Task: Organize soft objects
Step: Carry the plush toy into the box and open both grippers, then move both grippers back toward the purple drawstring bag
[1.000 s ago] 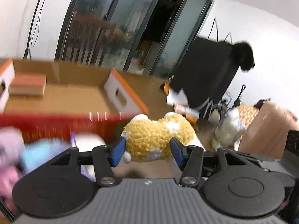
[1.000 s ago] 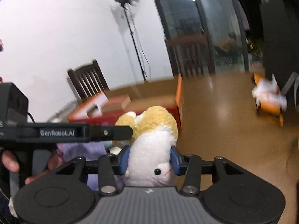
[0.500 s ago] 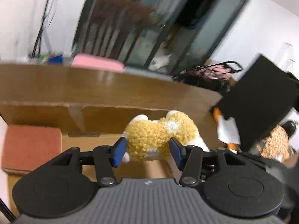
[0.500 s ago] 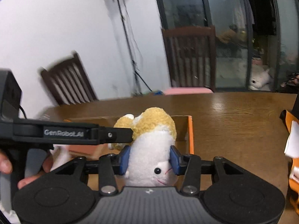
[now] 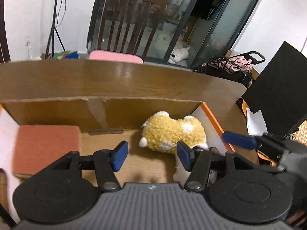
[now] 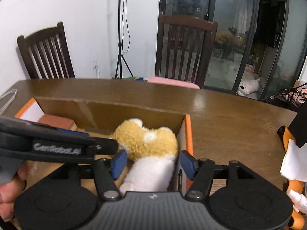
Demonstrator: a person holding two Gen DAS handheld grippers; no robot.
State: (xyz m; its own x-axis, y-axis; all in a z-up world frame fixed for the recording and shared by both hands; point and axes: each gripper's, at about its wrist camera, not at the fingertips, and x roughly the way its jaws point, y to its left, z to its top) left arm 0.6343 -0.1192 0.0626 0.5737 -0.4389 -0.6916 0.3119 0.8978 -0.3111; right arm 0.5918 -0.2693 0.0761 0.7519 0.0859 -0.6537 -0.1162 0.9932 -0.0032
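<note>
A yellow and white plush toy (image 5: 172, 134) lies inside the cardboard box (image 5: 99, 113) at its right end; it also shows in the right wrist view (image 6: 147, 143). My left gripper (image 5: 151, 155) is open just in front of the toy, its pads apart from it. My right gripper (image 6: 153, 162) is open around the toy's white part, pads not pressing it. One right finger (image 5: 239, 140) shows in the left wrist view over the box's orange right wall. A flat red-brown pad (image 5: 46, 145) lies in the box's left end.
The box stands on a brown wooden table (image 6: 230, 118). Two dark wooden chairs (image 6: 184, 48) stand behind it, one with a pink cushion (image 6: 172, 81). An orange and white item (image 6: 291, 164) lies at the table's right. A tripod (image 6: 120, 38) stands by the wall.
Both grippers carried the plush toy over the box, lowered it in, and opened. The toy now lies released in the box's right end.
</note>
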